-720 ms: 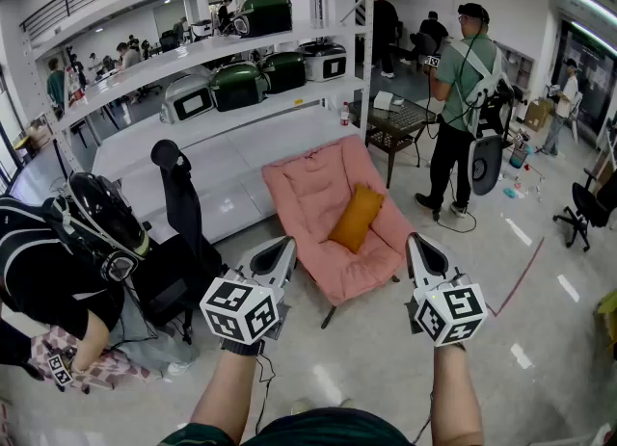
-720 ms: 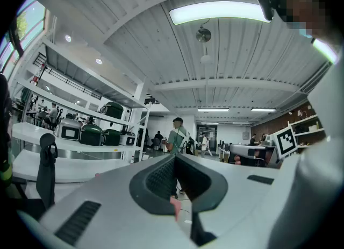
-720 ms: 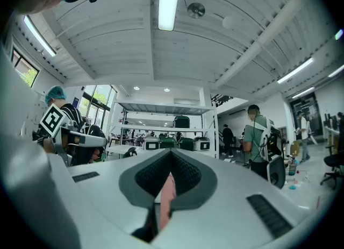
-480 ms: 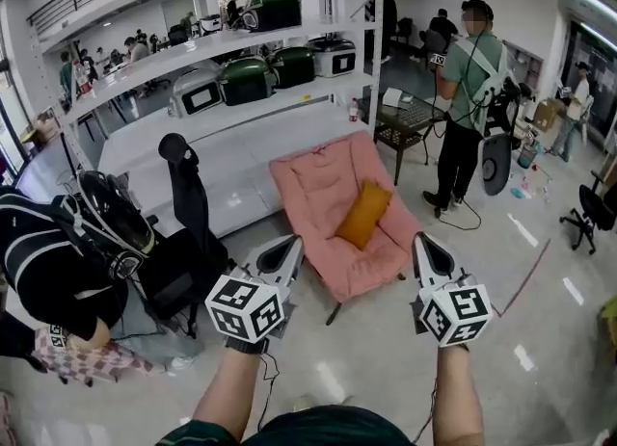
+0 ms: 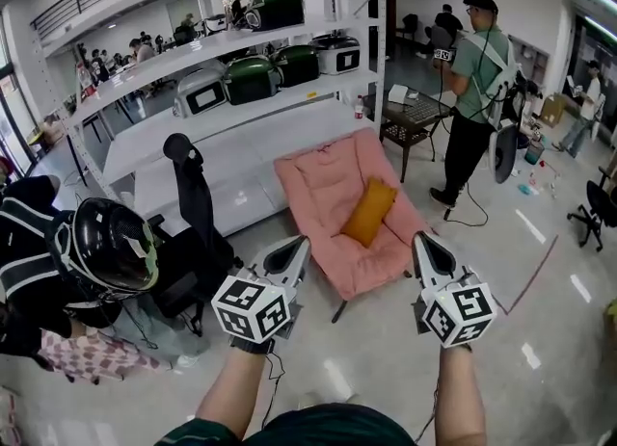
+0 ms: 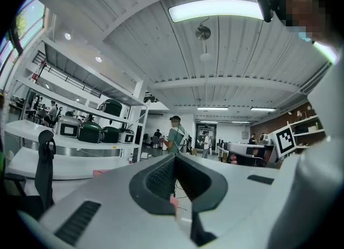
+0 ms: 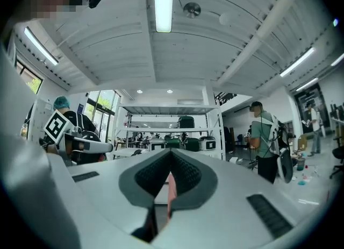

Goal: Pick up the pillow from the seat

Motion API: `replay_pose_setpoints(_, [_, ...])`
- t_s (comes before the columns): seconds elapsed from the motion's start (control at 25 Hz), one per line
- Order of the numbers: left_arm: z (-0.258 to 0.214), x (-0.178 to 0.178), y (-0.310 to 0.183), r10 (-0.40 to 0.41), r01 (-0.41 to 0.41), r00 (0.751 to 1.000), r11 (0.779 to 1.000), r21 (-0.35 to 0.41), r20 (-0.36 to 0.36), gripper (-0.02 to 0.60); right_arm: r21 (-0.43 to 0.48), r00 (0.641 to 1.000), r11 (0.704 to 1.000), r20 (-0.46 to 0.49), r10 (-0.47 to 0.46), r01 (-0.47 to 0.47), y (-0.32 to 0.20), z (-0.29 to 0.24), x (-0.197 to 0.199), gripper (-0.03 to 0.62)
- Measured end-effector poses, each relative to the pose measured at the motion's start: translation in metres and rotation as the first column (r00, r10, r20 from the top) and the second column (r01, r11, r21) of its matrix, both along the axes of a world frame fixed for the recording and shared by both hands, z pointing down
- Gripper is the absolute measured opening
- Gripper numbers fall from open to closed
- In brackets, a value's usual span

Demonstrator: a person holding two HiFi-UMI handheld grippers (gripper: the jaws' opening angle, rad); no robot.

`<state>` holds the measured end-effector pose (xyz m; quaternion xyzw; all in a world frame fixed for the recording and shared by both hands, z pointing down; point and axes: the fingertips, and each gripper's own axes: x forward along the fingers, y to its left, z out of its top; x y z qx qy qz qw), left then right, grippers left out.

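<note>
An orange pillow leans on the back cushion of a pink padded seat on the floor ahead of me. My left gripper is held level short of the seat's front left corner, with its jaws together and nothing in them. My right gripper hangs just off the seat's front right side, also shut and empty. In the left gripper view the jaws meet at the tip. The right gripper view shows the same for the right jaws, with a pink sliver of the seat behind them.
A black office chair stands left of the seat. A person in a black helmet crouches at the far left. Behind are a white shelf rack with green and white appliances, a dark side table and a standing person.
The view has crept toward the seat, so seat and pillow sit a little lower and further right. The helmeted person at the left has bent lower. Both grippers stay shut in the same pose.
</note>
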<state>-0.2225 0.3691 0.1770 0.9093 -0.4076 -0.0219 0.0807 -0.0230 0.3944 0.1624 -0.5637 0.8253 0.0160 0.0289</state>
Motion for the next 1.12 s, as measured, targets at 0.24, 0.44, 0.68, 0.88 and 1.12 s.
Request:
replay_pose_setpoints(0.24, [0.004, 0.019, -0.001, 0.004, -0.004, 1.0, 1.0, -0.018, 0.003, 0.002, -0.005, 1.0, 1.0, 0.008, -0.017, 0.017, -0.001, -0.001, 0.013, 0.003])
replay_pose_setpoints(0.44, [0.007, 0.039, -0.001, -0.004, 0.004, 1.0, 1.0, -0.012, 0.018, 0.002, -0.019, 1.0, 0.999, -0.007, -0.027, 0.027, -0.003, 0.007, 0.032, 0.003])
replay_pose_setpoints(0.68, [0.008, 0.055, -0.01, -0.031, 0.031, 0.999, 1.0, 0.002, 0.019, 0.002, 0.024, 0.999, 0.999, 0.024, -0.038, 0.037, -0.006, 0.002, 0.059, 0.003])
replay_pose_setpoints(0.88, [0.01, 0.063, -0.024, -0.051, 0.052, 0.998, 0.999, -0.016, 0.021, 0.002, 0.001, 0.999, 0.999, 0.035, -0.036, 0.036, -0.014, 0.01, 0.075, 0.003])
replay_pose_setpoints(1.12, [0.022, 0.085, -0.048, -0.041, 0.041, 0.999, 0.999, -0.03, 0.016, 0.002, -0.022, 0.998, 1.0, 0.055, -0.015, 0.016, -0.03, 0.022, 0.097, 0.003])
